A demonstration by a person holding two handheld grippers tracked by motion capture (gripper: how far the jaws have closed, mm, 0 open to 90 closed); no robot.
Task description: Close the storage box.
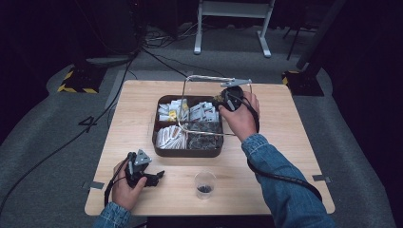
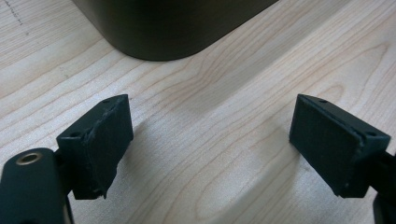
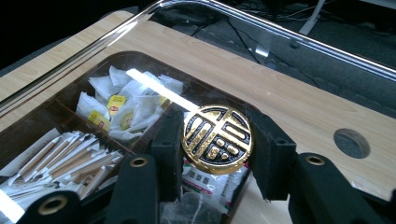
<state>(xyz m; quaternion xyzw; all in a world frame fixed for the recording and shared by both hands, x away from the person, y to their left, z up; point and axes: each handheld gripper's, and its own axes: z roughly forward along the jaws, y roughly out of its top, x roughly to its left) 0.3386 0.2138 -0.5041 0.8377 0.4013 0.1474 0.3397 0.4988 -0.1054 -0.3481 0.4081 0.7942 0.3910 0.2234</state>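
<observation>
1. Dark box (image 2: pixel 173 25) in the left gripper view: top edge cuts it off; contents hidden.
2. Clear lid (image 3: pixel 280 32) in the right gripper view: far rim runs out of frame at both ends.
3. Gold knob (image 3: pixel 217 138): sides covered by the right gripper's (image 3: pixel 217 154) pads.
4. Cup (image 1: pixel 205 184) in the high view: dark contents too small to identify.
5. Packets (image 1: pixel 190 112) in the box: print illegible.
</observation>
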